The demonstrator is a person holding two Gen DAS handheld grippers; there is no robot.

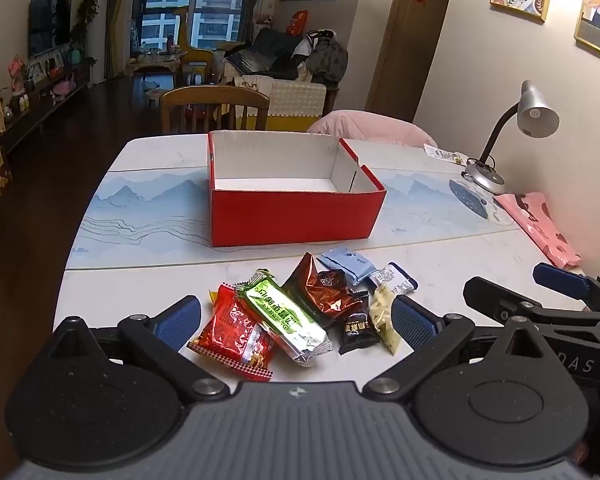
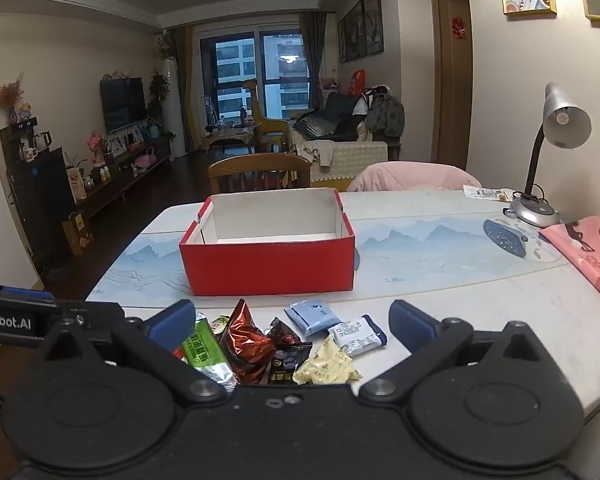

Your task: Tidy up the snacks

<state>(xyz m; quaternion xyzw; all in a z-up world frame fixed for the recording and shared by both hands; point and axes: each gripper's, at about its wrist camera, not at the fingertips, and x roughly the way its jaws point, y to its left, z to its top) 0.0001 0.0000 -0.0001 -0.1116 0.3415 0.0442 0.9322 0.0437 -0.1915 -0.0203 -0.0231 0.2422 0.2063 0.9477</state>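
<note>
Snacks (image 1: 300, 312) piled before empty red box (image 1: 292, 216), left claw (image 1: 296, 320) and right claw (image 2: 292, 326) both spread wide, holding nothing

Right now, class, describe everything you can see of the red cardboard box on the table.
The red cardboard box is an open, lidless rectangular carton: glossy red outside, plain white corrugated-looking inside, with folded flaps at one end. It looks empty as far as its floor shows. It sits upright and flat on the pale table, on the blue mountain-print mat, beyond the pile of wrapped snacks. Nothing else touches it; no gripper is near it.
</note>
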